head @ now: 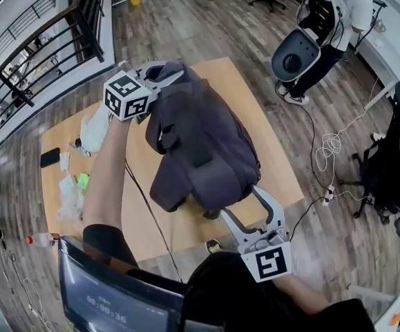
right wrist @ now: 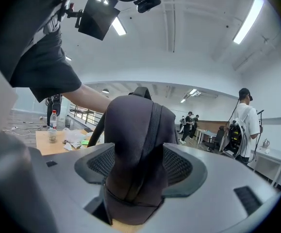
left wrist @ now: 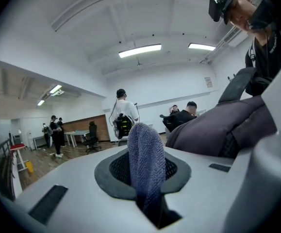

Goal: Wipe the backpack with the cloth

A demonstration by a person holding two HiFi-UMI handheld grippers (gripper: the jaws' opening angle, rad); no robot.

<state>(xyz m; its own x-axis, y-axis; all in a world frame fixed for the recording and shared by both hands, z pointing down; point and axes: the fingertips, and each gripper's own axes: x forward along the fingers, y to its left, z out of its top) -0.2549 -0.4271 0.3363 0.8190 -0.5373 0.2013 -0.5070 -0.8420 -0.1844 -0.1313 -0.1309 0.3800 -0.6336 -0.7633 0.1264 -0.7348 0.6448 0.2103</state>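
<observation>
The dark grey backpack (head: 200,140) is seen lying lengthwise on the wooden table (head: 275,164), with its top end far and to the left and its base near and to the right. The left claw (head: 166,72) is held at the far top end of the pack, just beside the fabric. It is closed tightly on a blue-grey cloth (left wrist: 145,164), a fold of which stands up out of the jaws. Whether the cloth is already pressed against the pack cannot be told. The right claw (head: 240,203) is spread as wide as it goes at the near base. The end of the pack is framed between its pads, but no squeeze on it can be made out.

The step in hand is judged to be the start of a wiping stroke. It would be done well if the free fold of cloth, not the hard jaw tips, were laid against the fabric and drawn in long, overlapping passes from the far end toward the near one. The base should be steadied by the right claw so that the pack is not pushed across the table. The zip line and the strap (right wrist: 89,130) should be followed carefully, since the cloth could be snagged there and pulled from the grip.
</observation>
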